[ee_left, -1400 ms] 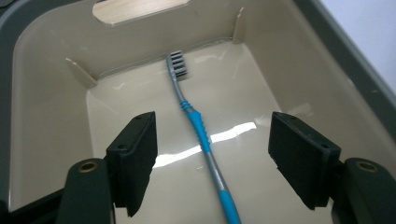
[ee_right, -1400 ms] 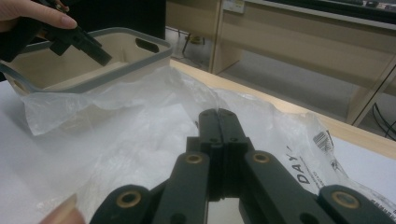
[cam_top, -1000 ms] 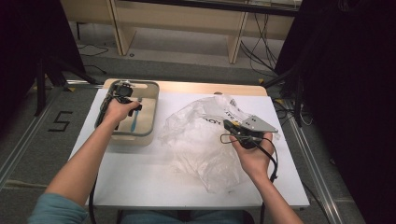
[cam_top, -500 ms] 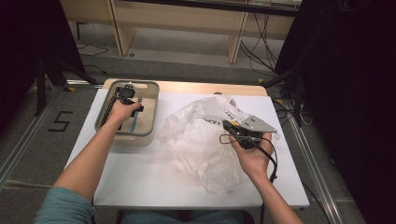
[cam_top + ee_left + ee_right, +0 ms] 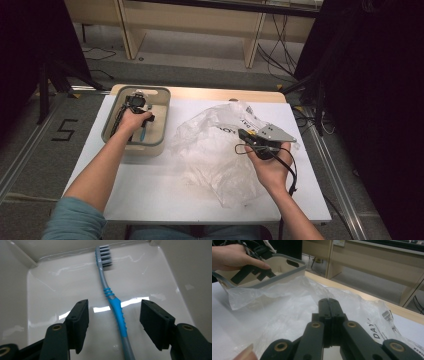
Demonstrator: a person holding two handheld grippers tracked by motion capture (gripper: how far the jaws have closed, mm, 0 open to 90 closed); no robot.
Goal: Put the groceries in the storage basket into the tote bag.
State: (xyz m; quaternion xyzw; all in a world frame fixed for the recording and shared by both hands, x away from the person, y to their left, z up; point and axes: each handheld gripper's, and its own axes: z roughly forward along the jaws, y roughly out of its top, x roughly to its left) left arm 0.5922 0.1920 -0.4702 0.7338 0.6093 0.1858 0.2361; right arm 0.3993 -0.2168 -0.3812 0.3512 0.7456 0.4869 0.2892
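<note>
- A white table [image 5: 150,195] is seen from above, with a person's two forearms coming in from its near edge, each hand holding a gripper.
- A beige tub [image 5: 112,117] with a grey rim stands at the far left corner of the table.
- A toothbrush [image 5: 113,302] with a blue and grey handle lies flat on the floor of the tub, its bristled head pointing toward the tub's far wall.
- The left gripper [image 5: 113,322] is held down inside the tub, directly over the toothbrush handle.
- Its fingers [image 5: 80,320] stand apart on either side of the blue grip section, with clear gaps to the handle; nothing is gripped. The fingers have just been closing a little around the handle.
- In the high view the left gripper [image 5: 140,112] is seen inside the tub, under the left hand [image 5: 131,122].
- A crumpled clear plastic bag [image 5: 210,150] with printed lettering is spread over the middle of the table, reaching toward the right edge and touching the side of the tub.
- The right gripper [image 5: 245,134] is held above the right part of the bag by the right hand [image 5: 267,162].
- In the right gripper view its fingers [image 5: 329,312] are pressed fully together; whether a fold of the bag is pinched between them cannot be told.
</note>
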